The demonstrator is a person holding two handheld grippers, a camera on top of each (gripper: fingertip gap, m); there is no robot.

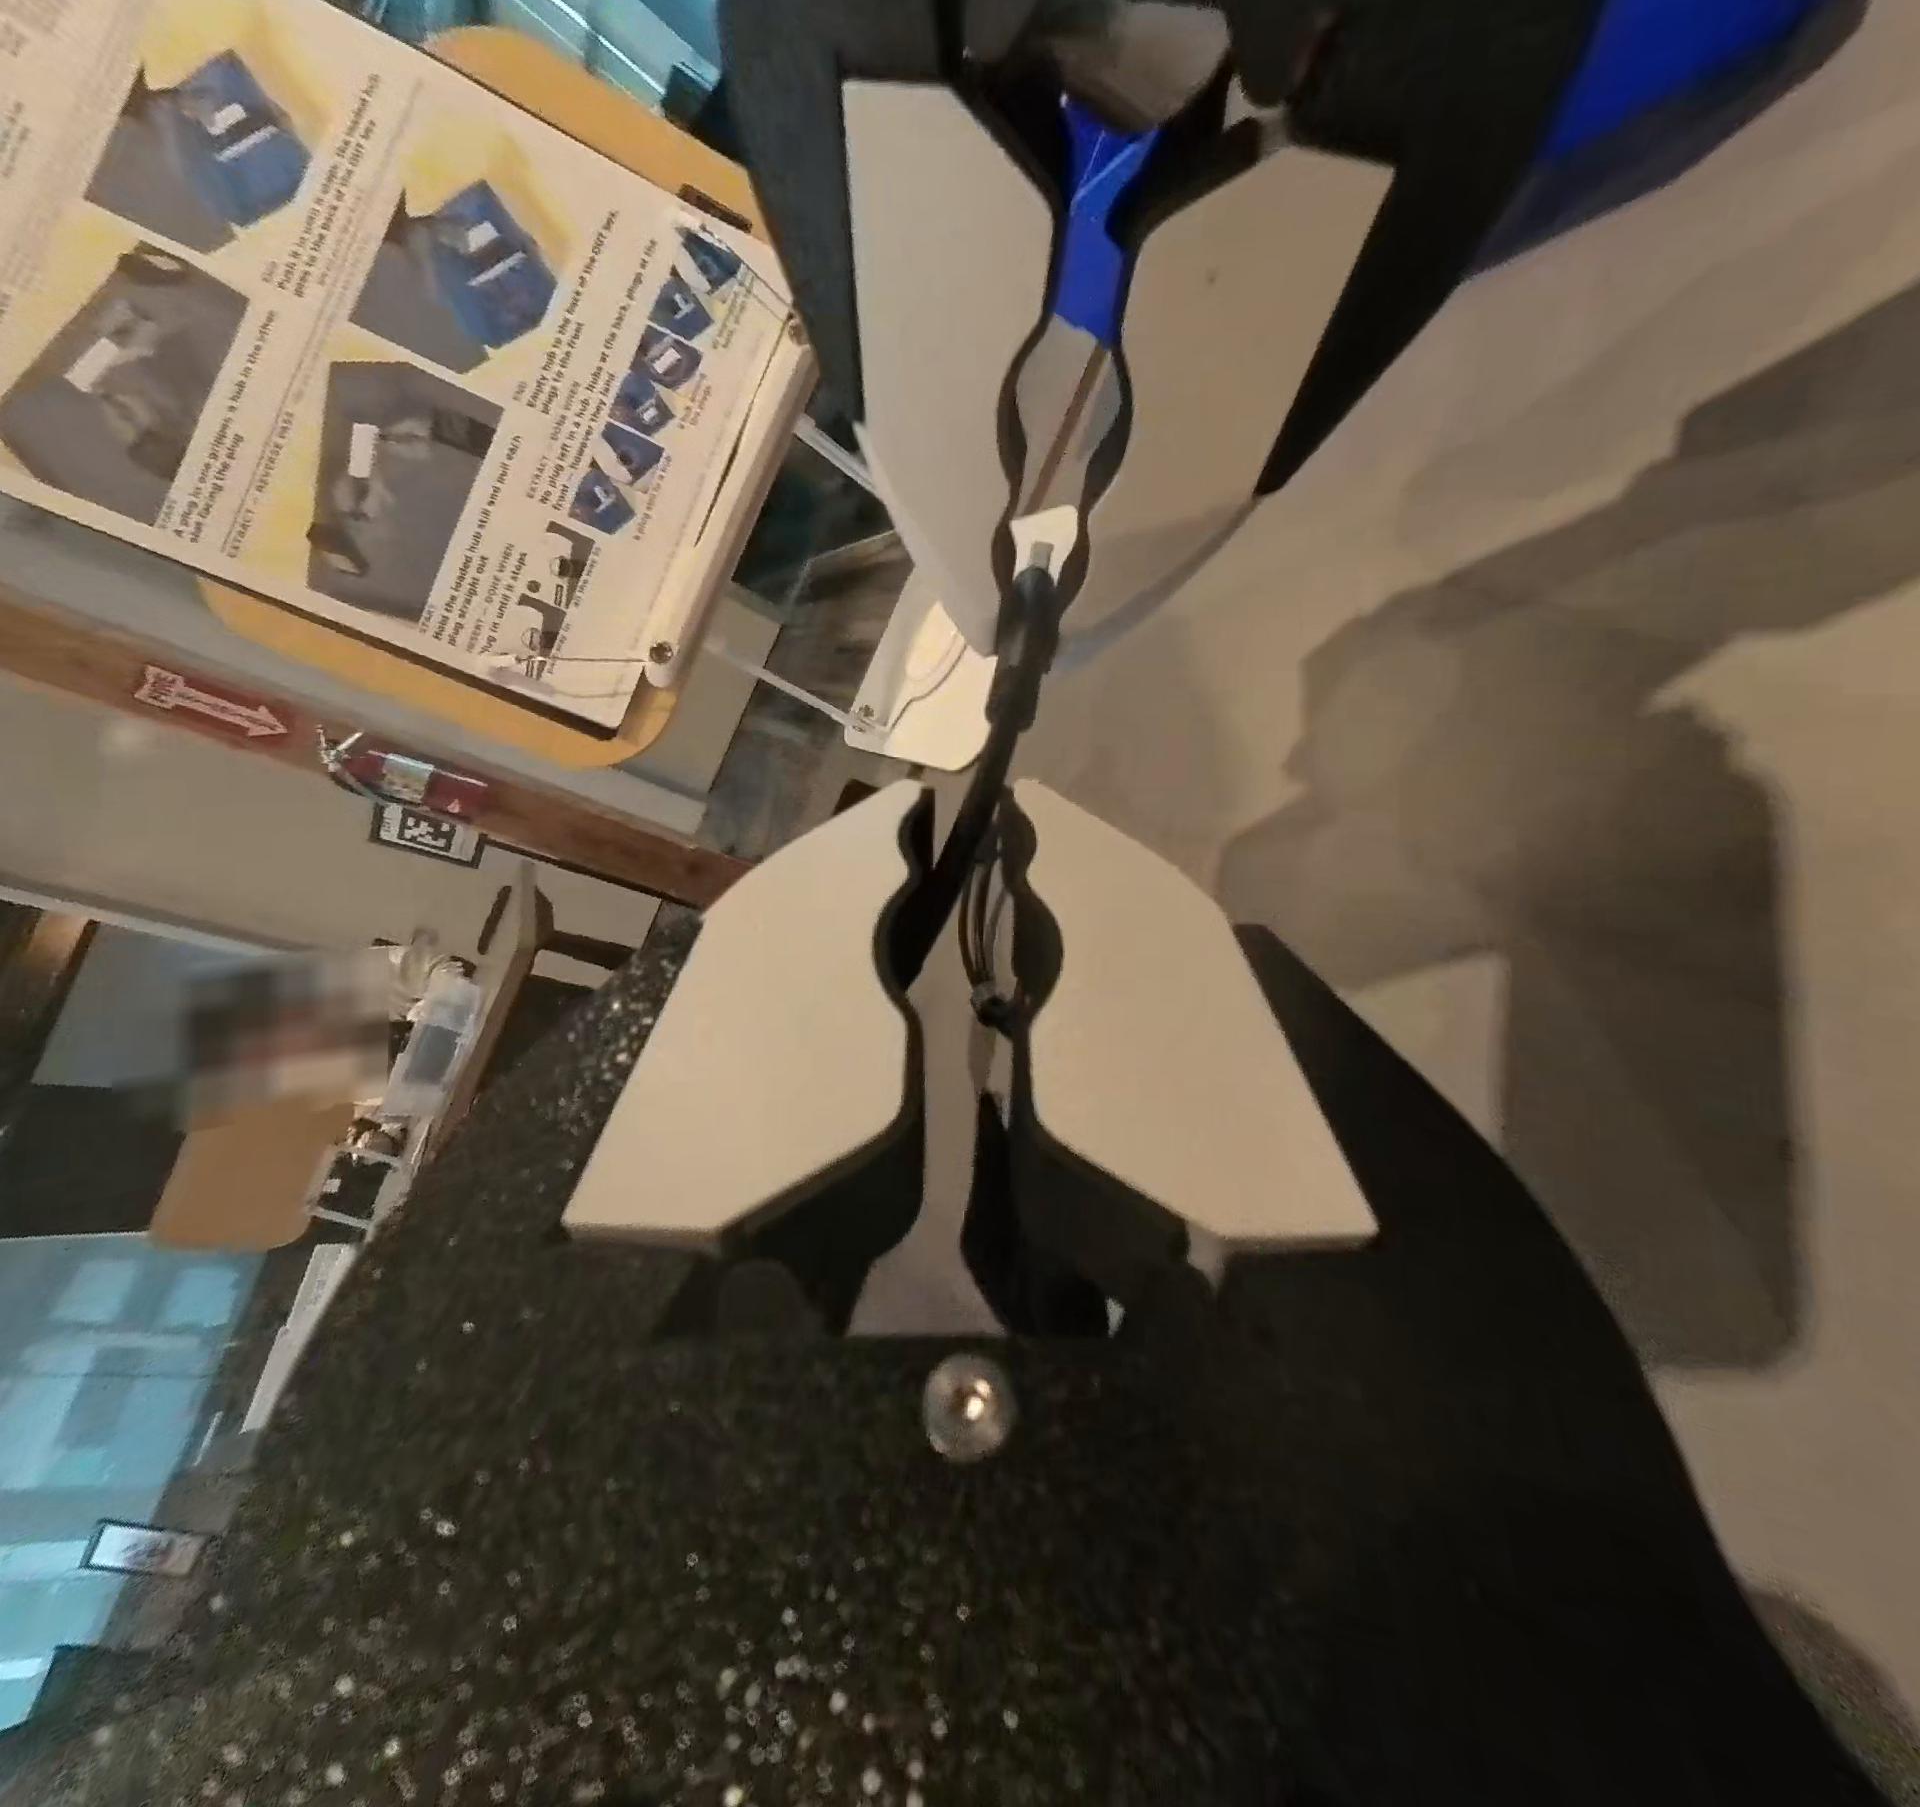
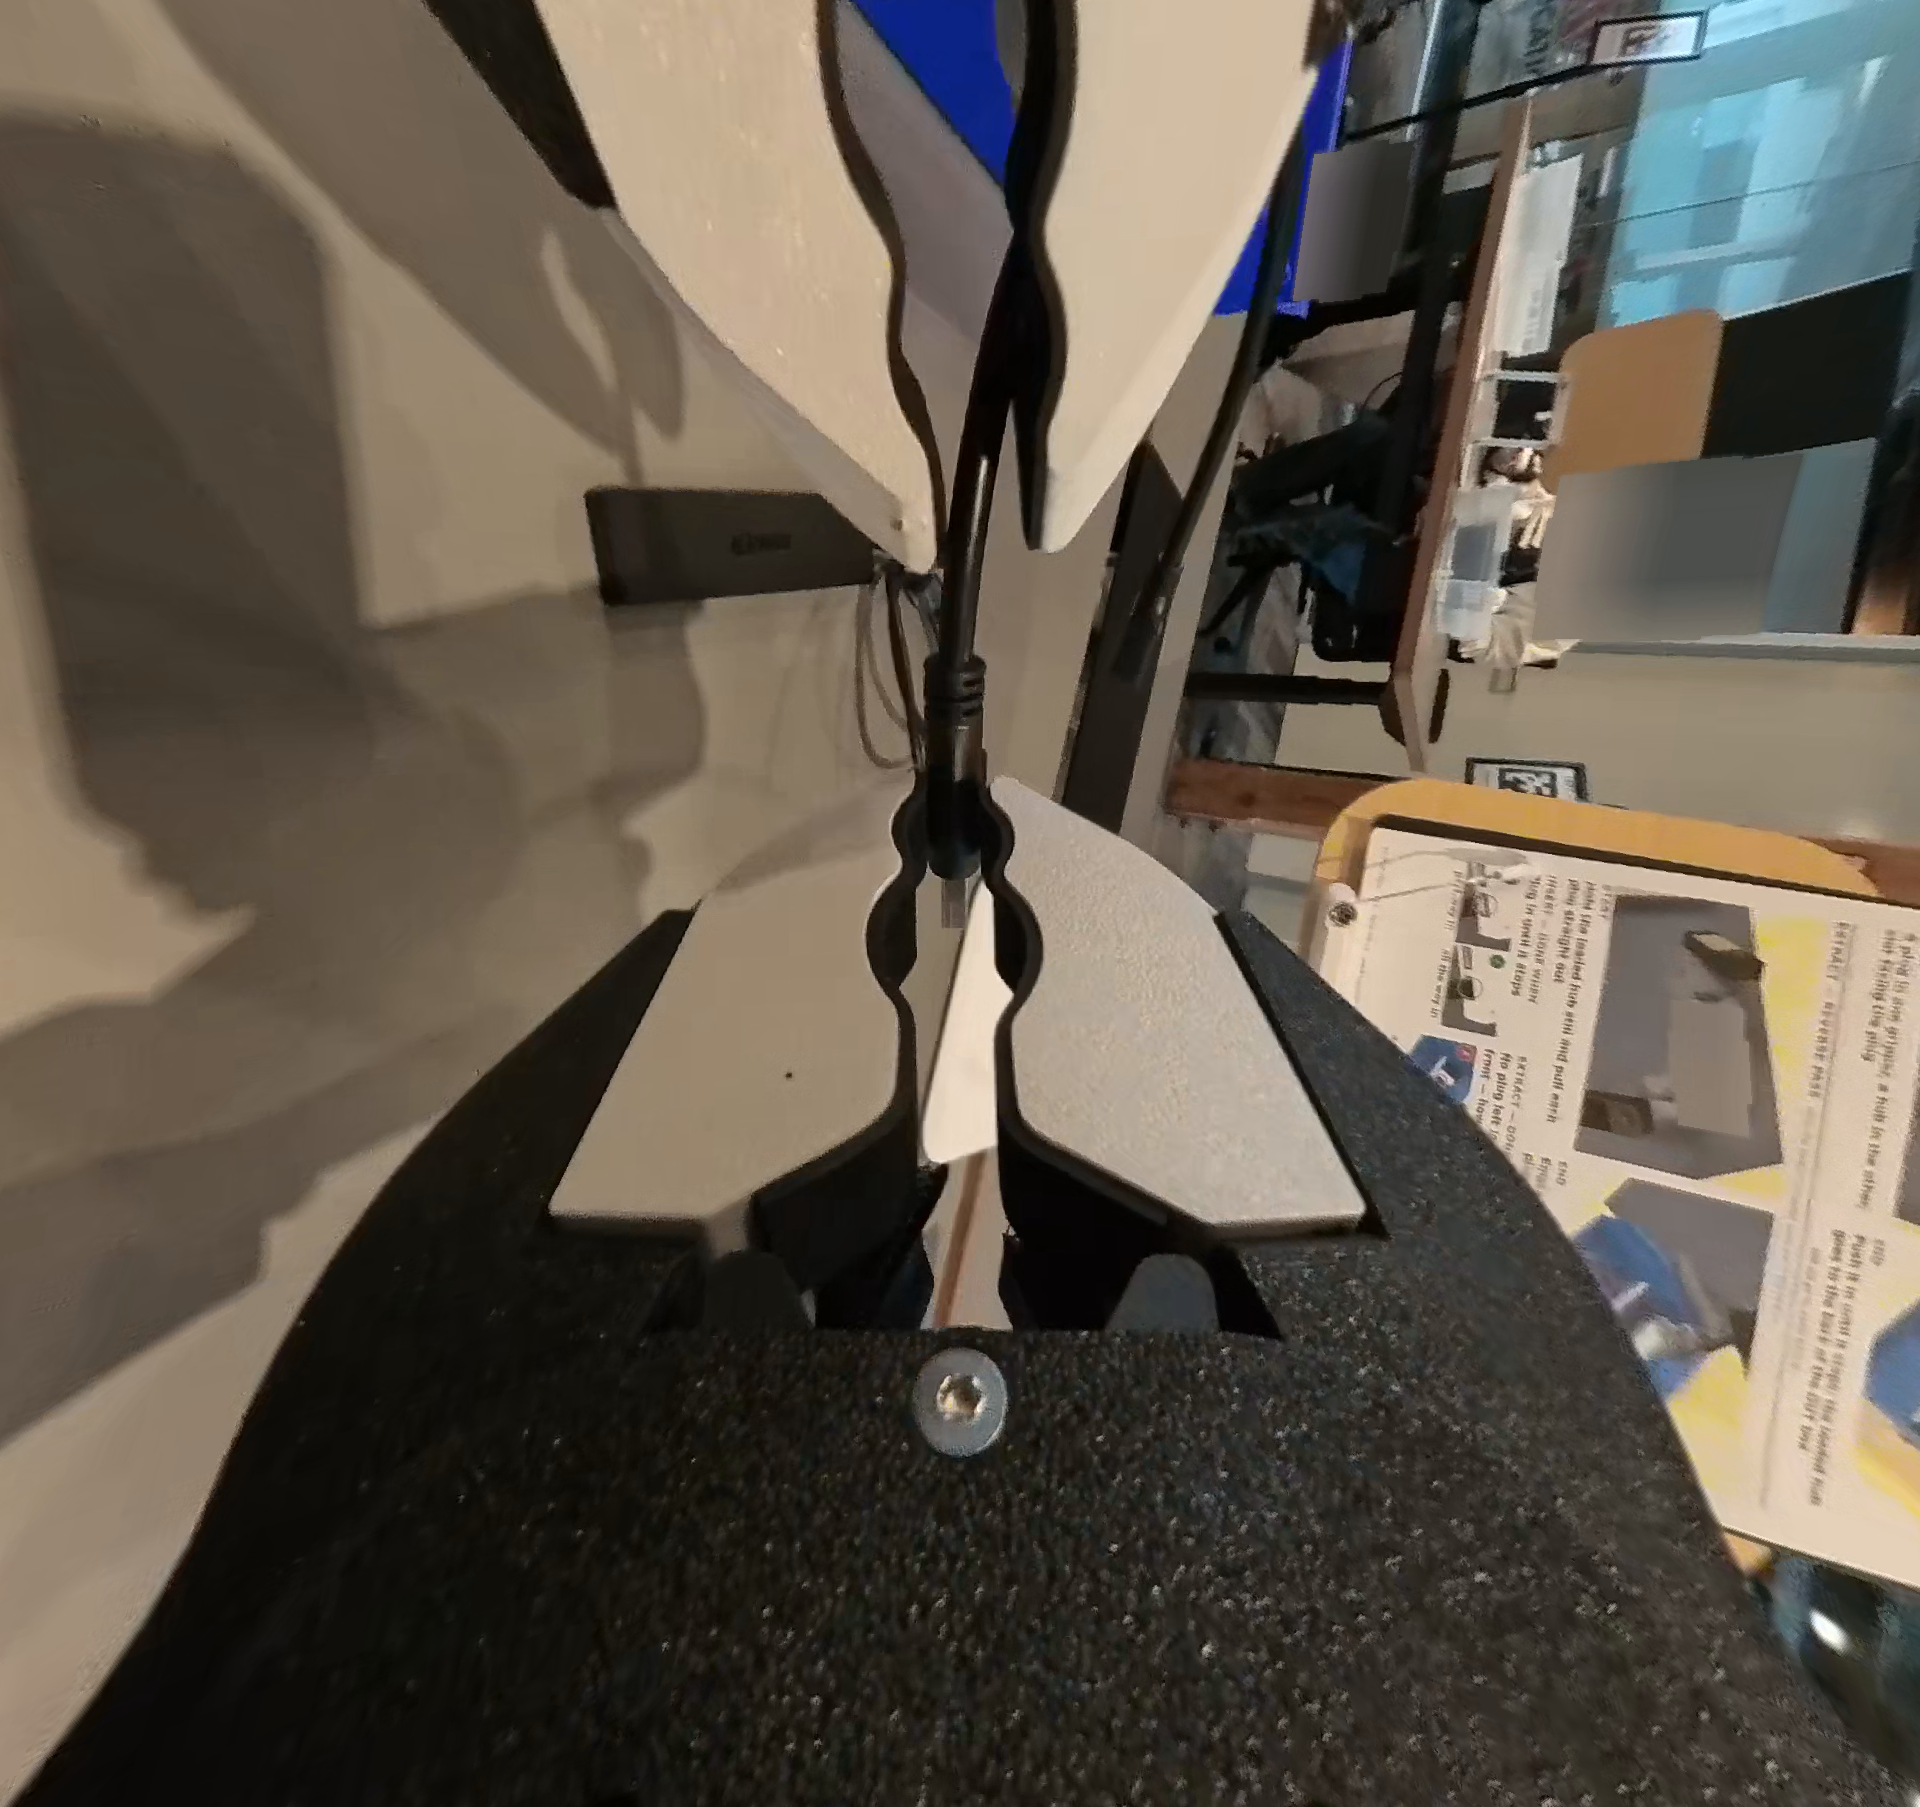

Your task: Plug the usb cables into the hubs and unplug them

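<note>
My right gripper (image 2: 954, 812) is shut on a white and silver hub (image 2: 966, 1030) that lies between its fingers. A black usb plug (image 2: 951, 827) sits at the fingertips, its metal tip at the hub's end; how deep it sits I cannot tell. Its black cable (image 2: 971, 562) runs up into my left gripper (image 2: 982, 521), which points back at the right one. In the left wrist view, my left gripper (image 1: 968, 801) is shut on the cable (image 1: 940, 910). The right gripper (image 1: 1034, 614) hangs above it with the hub (image 1: 1060, 386) and the plug (image 1: 1039, 568).
A black hub (image 2: 727, 547) lies on the white table (image 2: 312, 822) beyond the grippers, with thin wires beside it. An instruction sheet on a board (image 1: 364, 355) stands at the table's side; it also shows in the right wrist view (image 2: 1662, 1134). Desks and shelves lie behind.
</note>
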